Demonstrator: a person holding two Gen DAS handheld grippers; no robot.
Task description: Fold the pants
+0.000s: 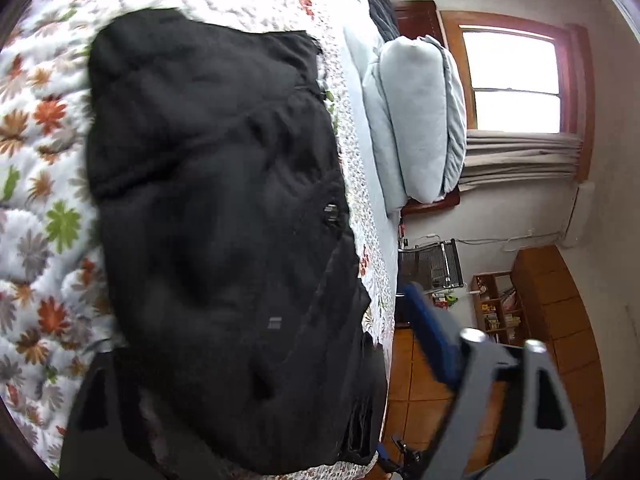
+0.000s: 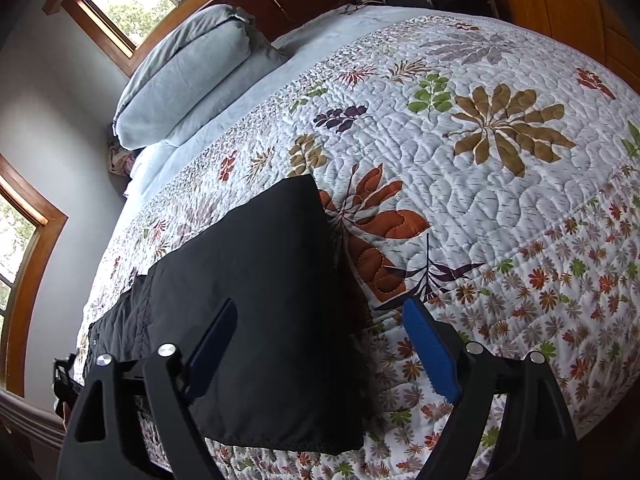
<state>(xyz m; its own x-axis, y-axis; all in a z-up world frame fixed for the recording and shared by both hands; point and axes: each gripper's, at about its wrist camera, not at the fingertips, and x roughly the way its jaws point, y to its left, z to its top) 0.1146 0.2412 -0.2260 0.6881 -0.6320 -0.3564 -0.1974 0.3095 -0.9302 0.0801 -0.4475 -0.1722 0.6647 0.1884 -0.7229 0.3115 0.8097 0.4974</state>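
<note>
Black pants (image 1: 220, 200) lie crumpled across the floral quilt (image 1: 40, 160) and fill the middle of the left wrist view. My left gripper (image 1: 264, 320) straddles their near end. Its blue pad (image 1: 428, 336) stands just off the bed's edge, apart from the cloth, and the other finger is hidden under the cloth. In the right wrist view a flat folded end of the pants (image 2: 256, 280) reaches between the fingers of my right gripper (image 2: 320, 312), which is open. One of its pads hovers over the cloth and the other over the quilt (image 2: 480, 200).
Pale blue pillows (image 1: 416, 120) (image 2: 184, 64) lean on the wooden headboard below a window (image 1: 512, 80). Past the bed's edge there are an orange tile floor (image 1: 416, 392), a small shelf (image 1: 496, 304) and a wooden cabinet.
</note>
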